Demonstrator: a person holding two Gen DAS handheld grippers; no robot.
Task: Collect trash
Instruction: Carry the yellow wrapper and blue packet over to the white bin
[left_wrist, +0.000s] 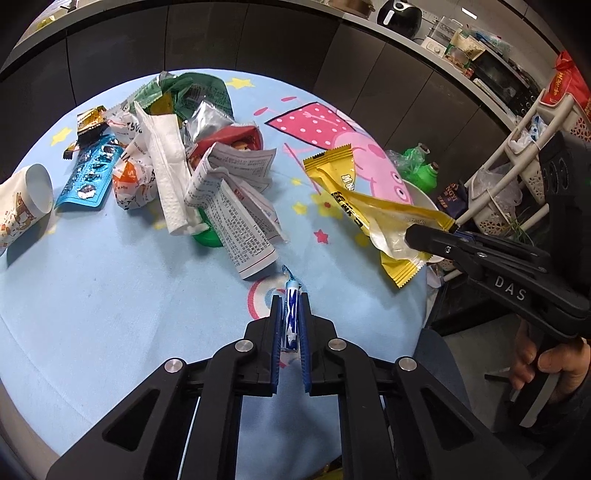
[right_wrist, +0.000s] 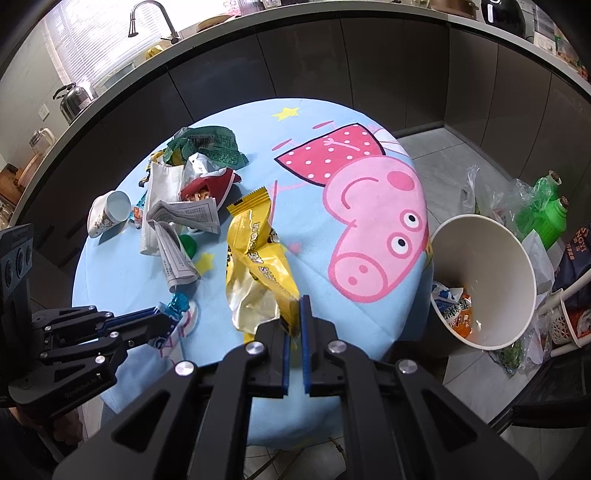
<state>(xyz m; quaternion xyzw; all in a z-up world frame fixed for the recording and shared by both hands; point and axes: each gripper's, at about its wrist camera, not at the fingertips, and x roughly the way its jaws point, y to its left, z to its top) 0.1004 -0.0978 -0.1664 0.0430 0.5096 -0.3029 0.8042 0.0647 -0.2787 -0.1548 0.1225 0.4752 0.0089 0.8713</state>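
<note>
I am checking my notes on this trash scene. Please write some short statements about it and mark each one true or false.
1. The right gripper holds the yellow snack wrapper. True.
2. The left gripper is closed on a blue-and-white candy wrapper. True.
3. The white paper bucket is empty. False: wrappers lie at its bottom.
4. The paper cup stands upright. False: it lies on its side.
5. The blue blister pack lies on the table. True.
</note>
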